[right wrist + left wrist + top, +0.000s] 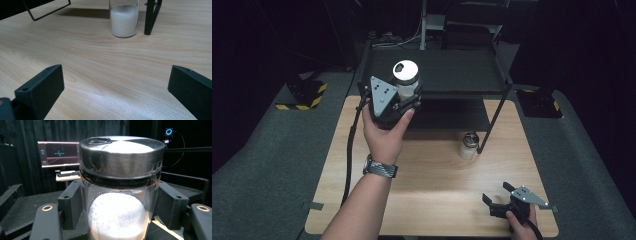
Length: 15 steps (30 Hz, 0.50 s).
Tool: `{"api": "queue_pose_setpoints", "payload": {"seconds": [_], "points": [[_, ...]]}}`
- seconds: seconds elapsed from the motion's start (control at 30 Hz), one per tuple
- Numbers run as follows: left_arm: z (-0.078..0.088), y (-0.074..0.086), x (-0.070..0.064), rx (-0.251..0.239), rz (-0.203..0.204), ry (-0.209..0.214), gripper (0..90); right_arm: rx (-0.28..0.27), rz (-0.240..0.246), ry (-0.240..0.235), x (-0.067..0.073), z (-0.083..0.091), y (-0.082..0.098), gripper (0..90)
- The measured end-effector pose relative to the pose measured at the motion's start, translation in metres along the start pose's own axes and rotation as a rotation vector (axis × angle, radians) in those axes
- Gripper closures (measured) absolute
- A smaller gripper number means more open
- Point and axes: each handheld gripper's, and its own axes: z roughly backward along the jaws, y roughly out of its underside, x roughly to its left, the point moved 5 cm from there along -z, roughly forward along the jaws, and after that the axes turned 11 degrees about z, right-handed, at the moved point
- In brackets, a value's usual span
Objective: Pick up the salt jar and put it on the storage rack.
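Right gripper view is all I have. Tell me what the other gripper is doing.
Observer: The left gripper is raised over the black metal shelf rack, shut on a clear glass jar with a silver lid.
Operator: Report what's in that jar.
Observer: White powder, filling its lower part in the left gripper view.
Operator: Place my gripper on the table.
Observer: The right gripper sits open at the wooden table's near right corner, pointing toward the second glass jar of white powder, which stands beside the rack's front right leg.
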Motion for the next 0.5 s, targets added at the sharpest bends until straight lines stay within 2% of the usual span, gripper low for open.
{"api": "queue_pose_setpoints", "payload": {"seconds": [0.23, 0.27, 0.5], "points": [[-0.014, -0.004, 0.002, -0.019, 0.004, -0.026, 31.5, -0.004, -0.004, -0.001, -0.001, 0.000, 0.001, 0.5], [-0.018, -0.005, 0.003, -0.023, 0.017, -0.028, 31.5, -0.005, -0.002, -0.002, -0.001, 0.000, 0.001, 0.5], [-0.034, -0.010, 0.006, -0.017, 0.020, -0.049, 31.5, -0.006, -0.009, -0.004, -0.001, 0.001, 0.001, 0.5]]}}
